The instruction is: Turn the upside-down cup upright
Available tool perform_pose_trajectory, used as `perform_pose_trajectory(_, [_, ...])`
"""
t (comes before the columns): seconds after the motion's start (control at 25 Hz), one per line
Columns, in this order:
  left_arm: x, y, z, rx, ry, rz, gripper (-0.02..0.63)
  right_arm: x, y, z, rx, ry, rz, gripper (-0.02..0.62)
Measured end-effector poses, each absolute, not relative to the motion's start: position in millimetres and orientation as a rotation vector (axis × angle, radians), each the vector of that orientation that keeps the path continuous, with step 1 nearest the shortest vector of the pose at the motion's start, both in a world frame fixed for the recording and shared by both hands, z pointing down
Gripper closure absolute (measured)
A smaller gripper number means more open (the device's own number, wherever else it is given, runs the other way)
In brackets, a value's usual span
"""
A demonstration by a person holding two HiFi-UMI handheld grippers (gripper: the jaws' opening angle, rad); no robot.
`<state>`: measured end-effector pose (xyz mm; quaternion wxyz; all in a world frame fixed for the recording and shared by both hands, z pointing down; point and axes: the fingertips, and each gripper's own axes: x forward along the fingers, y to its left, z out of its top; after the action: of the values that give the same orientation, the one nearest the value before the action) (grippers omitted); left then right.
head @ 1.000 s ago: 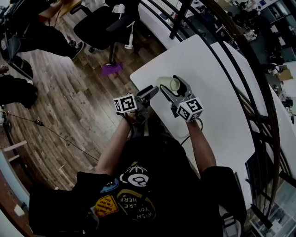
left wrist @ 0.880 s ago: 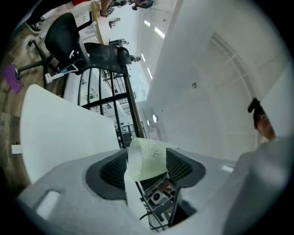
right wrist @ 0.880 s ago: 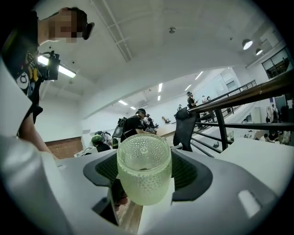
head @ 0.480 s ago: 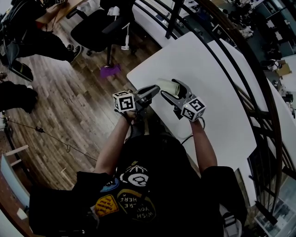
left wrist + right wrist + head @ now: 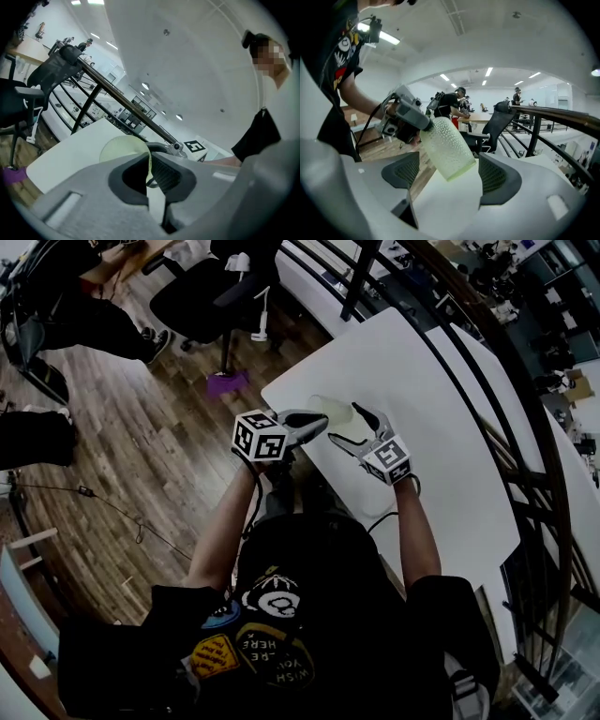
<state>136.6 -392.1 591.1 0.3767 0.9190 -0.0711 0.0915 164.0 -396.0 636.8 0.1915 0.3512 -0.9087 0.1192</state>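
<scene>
The left gripper is pinching the thin rim wall of the pale green, dimpled cup. Its jaws have just been closing, and in the left gripper view they are standing almost together on that wall. The right gripper is gaping wide, its jaws having just been opening. In the right gripper view the cup is hanging tilted ahead of them, touching neither pad, with its free end lower. Whether that end is meeting the white table is not showing.

A black-and-white square marker is facing up on each gripper's cube. On a shirt patch, "WISH YOU" and "HERE" are reading upside down.

The cup is sitting over the table's near corner, close to the edge by the person. Bare tabletop is stretching away beyond it to a dark railing, and wooden floor is lying past the corner, with an office chair further off
</scene>
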Motion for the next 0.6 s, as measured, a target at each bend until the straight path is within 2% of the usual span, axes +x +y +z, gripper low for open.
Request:
perform_pose_trajectory(0.12, [138.6,-387.3,591.5,2.429,-0.171,0.361,0.586,156.8,-392.2,647.5,0.899,-2.470,0.208,0.193])
perform_pose_trajectory(0.28, [145.6,-372.9,608.6,2.618,-0.114,0.794,0.588,140.1,-397.4,653.2,0.809,-2.371,0.026,0.195])
perform_pose_trajectory(0.6, [156.0,-350.6,623.7,2.745,0.041,1.179,0.586,112.6,-403.5,664.7,0.767,-2.407,0.035,0.212])
